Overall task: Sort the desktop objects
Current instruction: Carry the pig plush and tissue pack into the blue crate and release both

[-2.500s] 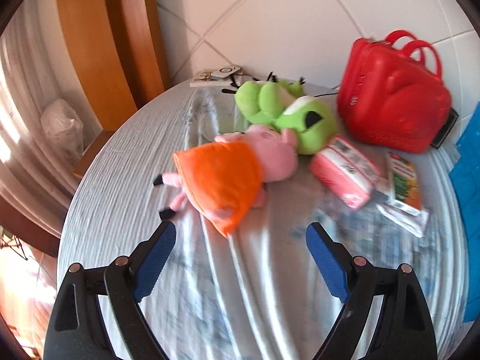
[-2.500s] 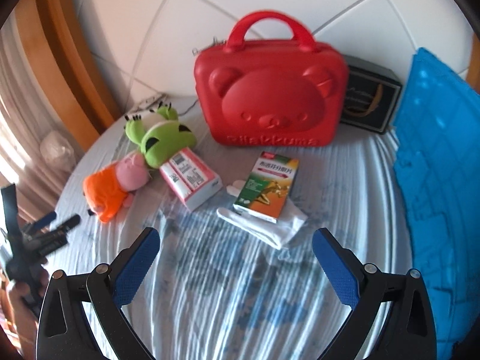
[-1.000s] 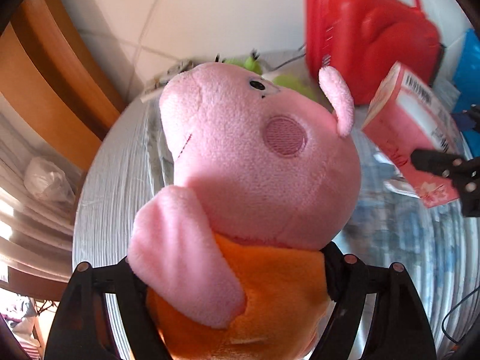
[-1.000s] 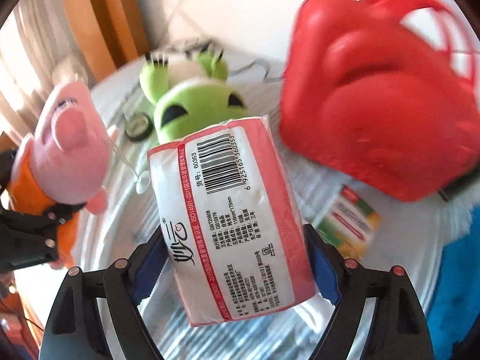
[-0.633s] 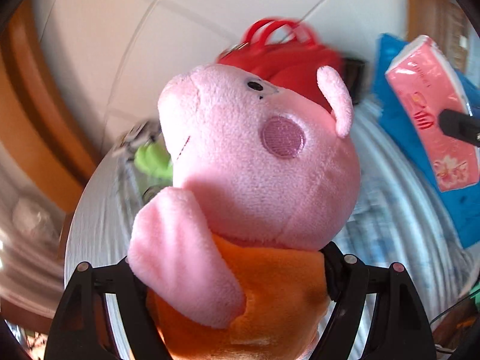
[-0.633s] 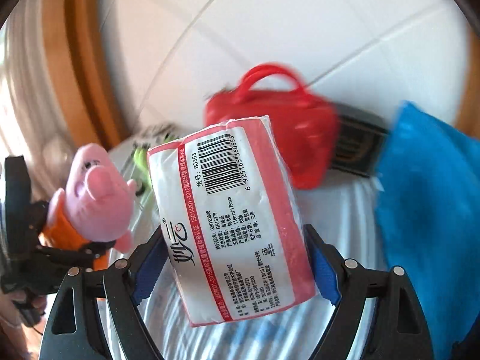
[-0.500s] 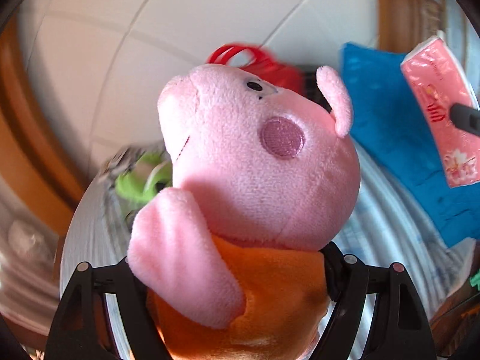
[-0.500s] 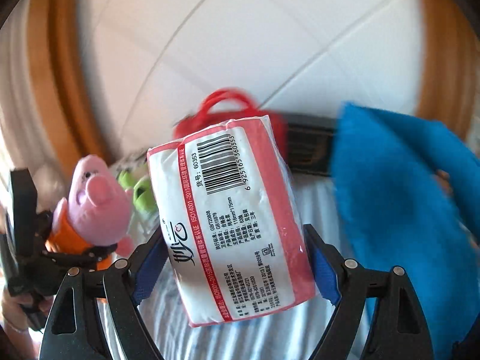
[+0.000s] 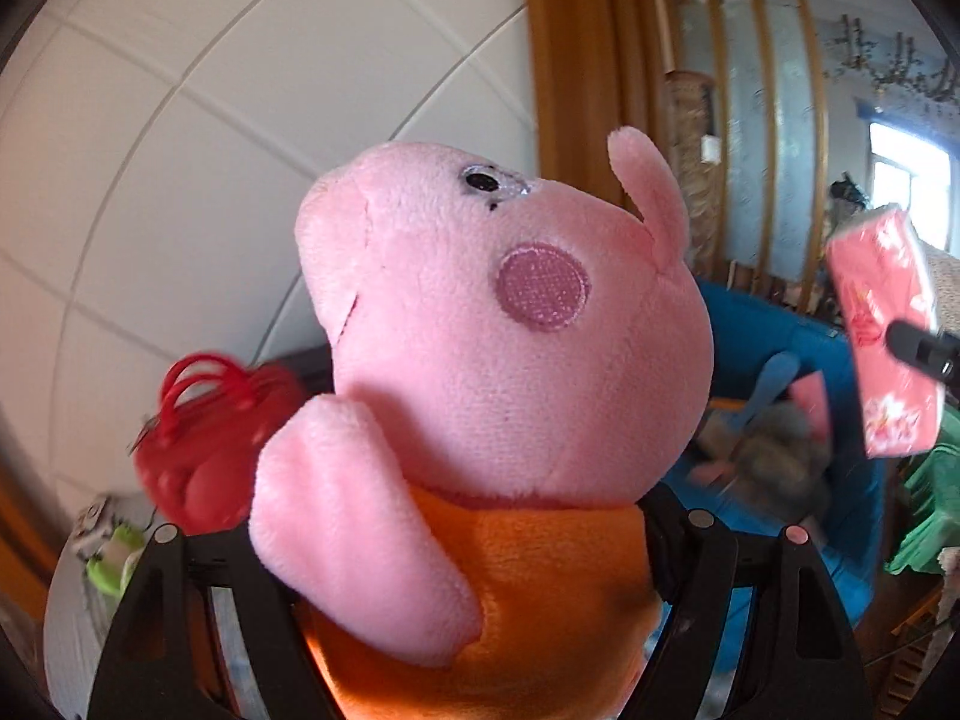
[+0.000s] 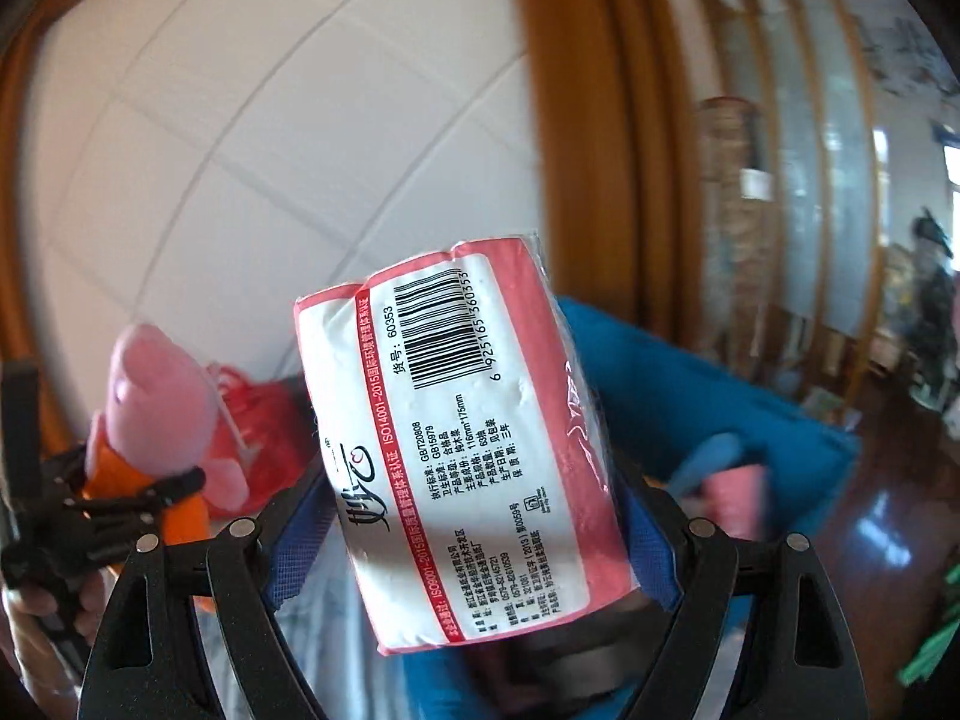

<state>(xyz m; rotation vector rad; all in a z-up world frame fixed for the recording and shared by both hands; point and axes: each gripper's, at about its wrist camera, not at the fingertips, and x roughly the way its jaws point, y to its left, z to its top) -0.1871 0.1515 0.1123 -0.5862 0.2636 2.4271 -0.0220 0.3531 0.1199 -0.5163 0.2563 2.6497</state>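
Item 1, lower left of the left wrist view: red case (image 9: 210, 450), blurred, standing on the striped surface (image 9: 72, 630) against the white tiled wall (image 9: 180, 180); a scrap of green plush (image 9: 114, 564) below it.

Item 2, centre of the same view: pink pig plush (image 9: 492, 360) in an orange dress, snout toward the upper left. The left tongs (image 9: 474, 588) are clenched on the dress, the toy held clear of the surface.

Item 3, right of that view: blue bin (image 9: 780, 336) holding blurred soft things that cannot be identified.

Item 4, centre of the right wrist view: pink tissue pack (image 10: 480, 462), barcode label facing the camera, tilted with its top toward the upper left. The right tongs (image 10: 474, 540) grasp it across its width, blue pads pressed to both sides. It also shows at the right edge of the left view, above the bin.

Step in hand, as judged: carrying both items across to the bin. The next move calls for bringing each over the bin's opening, lowering it, and then releasing the tongs; whether plush and tissues belong together cannot be told.
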